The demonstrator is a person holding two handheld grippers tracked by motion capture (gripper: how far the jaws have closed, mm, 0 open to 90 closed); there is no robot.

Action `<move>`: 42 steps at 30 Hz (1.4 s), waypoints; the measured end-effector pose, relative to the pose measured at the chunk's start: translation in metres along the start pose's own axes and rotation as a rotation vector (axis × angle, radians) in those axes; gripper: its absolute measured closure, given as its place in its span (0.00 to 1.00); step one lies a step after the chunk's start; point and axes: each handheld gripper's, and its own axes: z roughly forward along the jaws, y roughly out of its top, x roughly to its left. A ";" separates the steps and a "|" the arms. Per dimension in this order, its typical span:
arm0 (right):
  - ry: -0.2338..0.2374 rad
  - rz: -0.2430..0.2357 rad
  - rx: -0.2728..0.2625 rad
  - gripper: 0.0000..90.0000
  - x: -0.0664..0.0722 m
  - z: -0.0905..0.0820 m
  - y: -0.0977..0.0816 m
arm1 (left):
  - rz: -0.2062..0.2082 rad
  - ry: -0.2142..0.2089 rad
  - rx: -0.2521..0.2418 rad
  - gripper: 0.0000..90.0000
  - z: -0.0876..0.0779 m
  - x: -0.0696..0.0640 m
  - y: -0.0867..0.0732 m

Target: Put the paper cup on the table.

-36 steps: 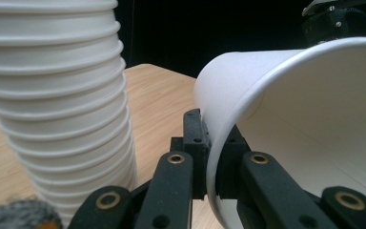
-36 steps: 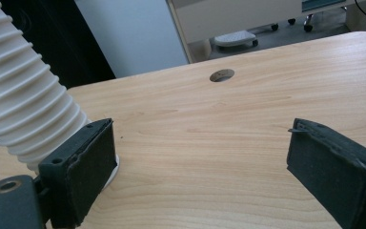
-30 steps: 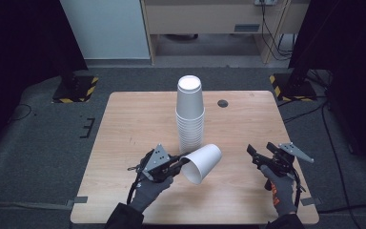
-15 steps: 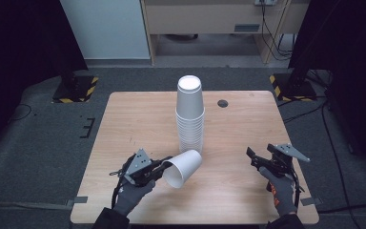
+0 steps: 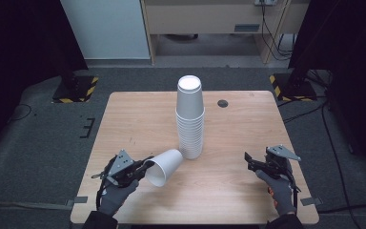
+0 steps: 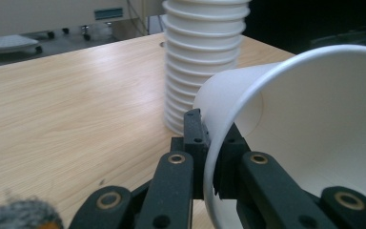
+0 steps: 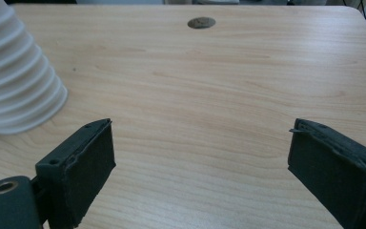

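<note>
The left tool [image 5: 145, 165] is clenched on the thin rim of 1 paper cup [image 5: 166, 166], held tilted low over the counter [image 5: 228, 186] just beside the stack [image 5: 190, 119], which a careless swing could topple, while the right tool [image 5: 249, 159] waits released.

The single paper cup [image 5: 166, 166] is plain white inside and out, without print. The tall stack of nested paper cups [image 5: 190, 117] is the same white, its rims making a pattern of fine horizontal ridges. The rectangular wooden table [image 5: 133, 119] is pale tan with a long streaked grain and a small dark grey round disc [image 5: 223, 103] set in it. Both gripper bodies are black with grey plates; the gloves on the hands are grey. The floor is dark grey, with yellow-and-black striped blocks [image 5: 74, 88].
</note>
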 end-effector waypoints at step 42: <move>-0.082 -0.134 0.248 0.09 -0.009 0.028 -0.028 | -0.154 0.334 0.258 0.96 -0.055 0.088 0.004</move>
